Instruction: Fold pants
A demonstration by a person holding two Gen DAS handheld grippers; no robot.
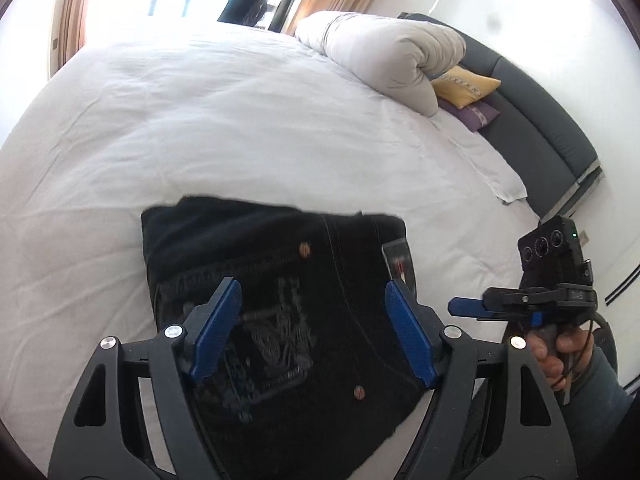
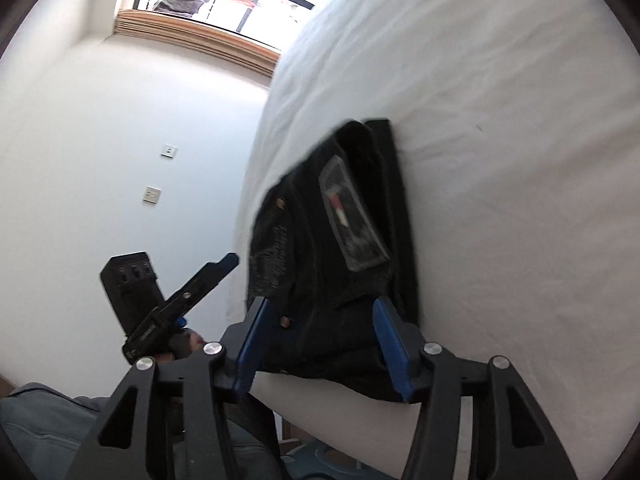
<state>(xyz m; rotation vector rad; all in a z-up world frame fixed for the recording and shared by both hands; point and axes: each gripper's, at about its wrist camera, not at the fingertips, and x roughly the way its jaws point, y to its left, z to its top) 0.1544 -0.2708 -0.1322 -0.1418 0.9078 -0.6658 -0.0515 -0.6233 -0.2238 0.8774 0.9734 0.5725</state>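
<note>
Evidently done: folded pants (image 1: 280, 312) lie beneath both wide-open, empty claws, left (image 1: 316, 332) and right (image 2: 324, 344), for release.

text: none legible | pants (image 1: 280, 280) — waistband patch (image 2: 352, 216) with a red mark, lettering blurred | pocket embroidery (image 1: 272, 336) — no readable words

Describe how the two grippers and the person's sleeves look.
Both the left gripper and the right gripper have black, cut-out frames with silver pivot bolts and blue ribbed pads. A black camera box with a green light tops the right one, and a thin cable hangs below it. The sleeve is grey-blue.
</note>
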